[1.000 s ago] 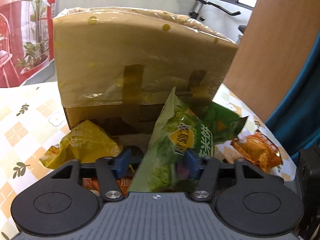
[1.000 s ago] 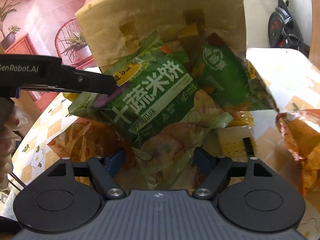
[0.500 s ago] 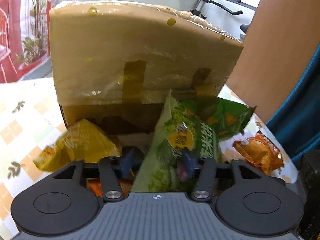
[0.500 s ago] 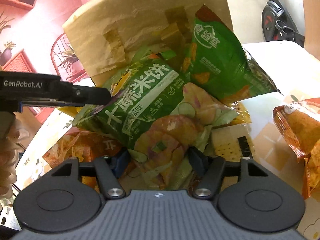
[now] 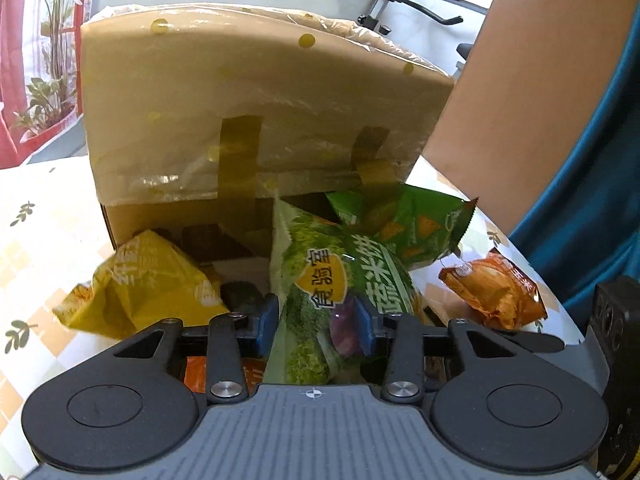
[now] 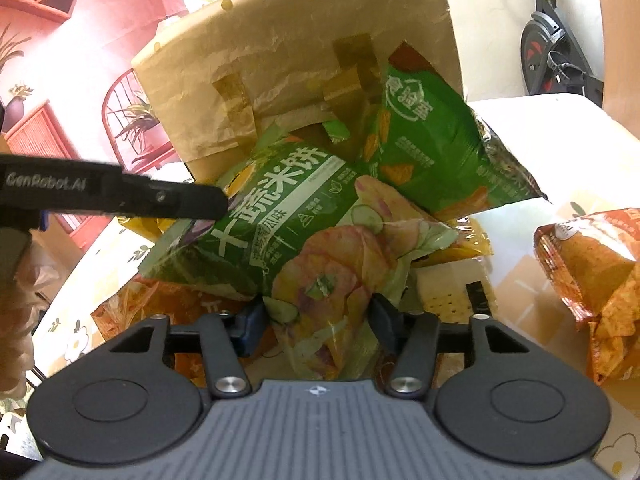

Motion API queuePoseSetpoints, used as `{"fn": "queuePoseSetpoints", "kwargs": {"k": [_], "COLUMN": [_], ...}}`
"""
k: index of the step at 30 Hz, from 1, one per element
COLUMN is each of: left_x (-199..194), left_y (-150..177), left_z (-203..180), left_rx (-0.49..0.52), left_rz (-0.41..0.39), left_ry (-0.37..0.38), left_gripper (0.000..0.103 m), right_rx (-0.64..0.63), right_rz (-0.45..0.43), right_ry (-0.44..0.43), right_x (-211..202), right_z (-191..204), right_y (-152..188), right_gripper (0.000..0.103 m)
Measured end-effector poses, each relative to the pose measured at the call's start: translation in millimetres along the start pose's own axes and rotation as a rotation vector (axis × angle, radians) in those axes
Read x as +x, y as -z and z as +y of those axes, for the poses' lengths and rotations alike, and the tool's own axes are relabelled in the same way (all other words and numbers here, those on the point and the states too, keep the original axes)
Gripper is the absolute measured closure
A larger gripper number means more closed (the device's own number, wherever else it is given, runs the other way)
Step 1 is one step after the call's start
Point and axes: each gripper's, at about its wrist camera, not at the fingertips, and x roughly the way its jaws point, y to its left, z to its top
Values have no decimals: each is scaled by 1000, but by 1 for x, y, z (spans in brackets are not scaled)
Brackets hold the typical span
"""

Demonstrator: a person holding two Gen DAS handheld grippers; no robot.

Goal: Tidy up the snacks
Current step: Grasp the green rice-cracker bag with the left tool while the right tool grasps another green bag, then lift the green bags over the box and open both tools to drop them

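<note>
Gripping from two sides, both grippers have just been closing on the same green rice-cracker bag (image 6: 304, 236), which sits propped up at the open front of the cardboard box (image 5: 256, 112) — the left gripper (image 5: 316, 320) has its blue pads against the bag's upper end, and the right gripper (image 6: 318, 316) pinches the lower, crumpled end between its own pads. From the right wrist, the left gripper's black finger reaches in from the left edge and meets the bag near its printed lettering. A second green snack bag (image 6: 436, 140) leans just behind the first, its top poking into the box under the taped flap. Strips of brown tape (image 5: 238, 168) hang down over the box's opening. To the left of the held bag lies a yellow snack bag (image 5: 148, 284), partly at the box's mouth, and an orange snack bag (image 5: 494, 290) rests apart on the right, on the patterned tablecloth (image 5: 36, 216). A pale cracker packet (image 6: 448, 288) lies flat on the cloth beneath the green bags — and another orange packet (image 6: 132, 300) shows under the held bag's left side. An exercise bike (image 6: 556, 52) stands in the background.
</note>
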Motion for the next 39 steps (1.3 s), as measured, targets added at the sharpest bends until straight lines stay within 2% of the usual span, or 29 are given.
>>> {"fn": "queuePoseSetpoints", "kwargs": {"k": [7, 17, 26, 34, 39], "left_x": [-10, -43, -77, -95, -112], "left_y": [12, 17, 0, -5, -21], "left_z": [-5, -7, -7, -9, -15], "left_rx": [-17, -49, -67, -76, -33], "left_rz": [-4, -89, -191, -255, -328], "left_ry": [13, 20, 35, 63, 70], "left_gripper": [60, 60, 60, 60, 60], "right_rx": [-19, -77, -114, -164, -202], "right_rz": [-3, -54, -151, -208, -272], "right_ry": [12, 3, -40, -32, -37], "right_x": [-8, -29, -58, -76, -92], "right_z": [8, 26, 46, 61, 69], "right_y": [2, -1, -23, -34, -45], "right_gripper": [53, 55, 56, 57, 57]}}
